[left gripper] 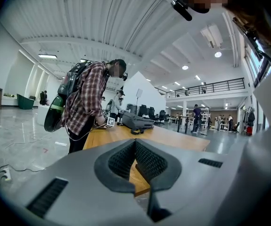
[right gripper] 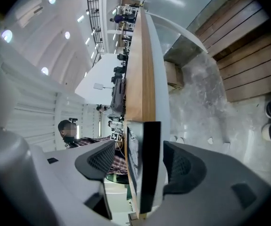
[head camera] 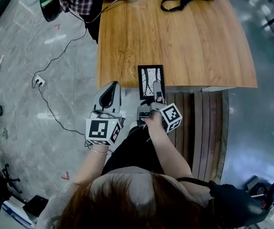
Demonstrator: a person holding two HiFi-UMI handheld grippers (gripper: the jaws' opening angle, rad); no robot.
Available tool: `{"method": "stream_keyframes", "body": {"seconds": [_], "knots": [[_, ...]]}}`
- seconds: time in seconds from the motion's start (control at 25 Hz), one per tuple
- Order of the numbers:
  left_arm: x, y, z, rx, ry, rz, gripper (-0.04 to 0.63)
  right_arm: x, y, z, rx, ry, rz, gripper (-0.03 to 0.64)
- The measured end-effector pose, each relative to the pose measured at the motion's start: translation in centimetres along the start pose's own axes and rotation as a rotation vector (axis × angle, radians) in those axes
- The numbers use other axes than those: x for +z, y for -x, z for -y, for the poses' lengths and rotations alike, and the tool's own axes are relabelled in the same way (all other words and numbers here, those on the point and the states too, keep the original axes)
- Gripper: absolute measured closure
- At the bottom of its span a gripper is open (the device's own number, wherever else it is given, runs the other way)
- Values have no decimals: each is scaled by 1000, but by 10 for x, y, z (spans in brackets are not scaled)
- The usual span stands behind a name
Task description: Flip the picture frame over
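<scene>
My left gripper [head camera: 110,89] hovers by the table's [head camera: 184,42] near left corner, its jaws pressed together on nothing. The picture frame [head camera: 149,78] lies picture-up over the near edge, between the spread jaws of my right gripper [head camera: 158,93], one pad clear of it.

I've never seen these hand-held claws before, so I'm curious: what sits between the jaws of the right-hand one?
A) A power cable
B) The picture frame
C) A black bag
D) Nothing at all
B: the right gripper view shows the picture frame standing edge-on between the spread jaws of the right gripper, at the near edge of the wooden table.
</scene>
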State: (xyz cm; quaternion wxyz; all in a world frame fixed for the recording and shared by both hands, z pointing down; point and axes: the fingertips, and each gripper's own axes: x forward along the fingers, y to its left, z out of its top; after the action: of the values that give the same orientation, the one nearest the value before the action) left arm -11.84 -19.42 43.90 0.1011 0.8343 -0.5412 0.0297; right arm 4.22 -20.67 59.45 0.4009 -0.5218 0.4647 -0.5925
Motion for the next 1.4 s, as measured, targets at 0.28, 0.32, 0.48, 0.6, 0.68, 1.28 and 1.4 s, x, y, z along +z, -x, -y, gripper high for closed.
{"method": "stream_keyframes", "body": {"seconds": [0.28, 0.32, 0.48, 0.6, 0.68, 1.28, 1.4], "knots": [[-8, 9, -1, 42, -19, 0, 589, -21, 39, -1, 44, 94, -186, 310], [-9, 12, 0, 50, -19, 0, 589, -27, 48, -10, 75, 112, -232, 310], [-8, 26, 17, 60, -20, 14, 589, -31, 89, -52, 186, 187, -287, 310], [-1, 41, 40, 57, -13, 40, 589, -16, 120, -101, 308, 504, -269, 310], [6, 53, 59, 58, -4, 62, 589, -13, 143, -145, 447, 735, -240, 311], [50, 159, 176, 56, 5, 216, 589, -16, 276, -205, 613, 1487, -194, 316], [55, 171, 183, 45, 1, 223, 589, -14, 286, -208, 612, 1447, -191, 365]]}}
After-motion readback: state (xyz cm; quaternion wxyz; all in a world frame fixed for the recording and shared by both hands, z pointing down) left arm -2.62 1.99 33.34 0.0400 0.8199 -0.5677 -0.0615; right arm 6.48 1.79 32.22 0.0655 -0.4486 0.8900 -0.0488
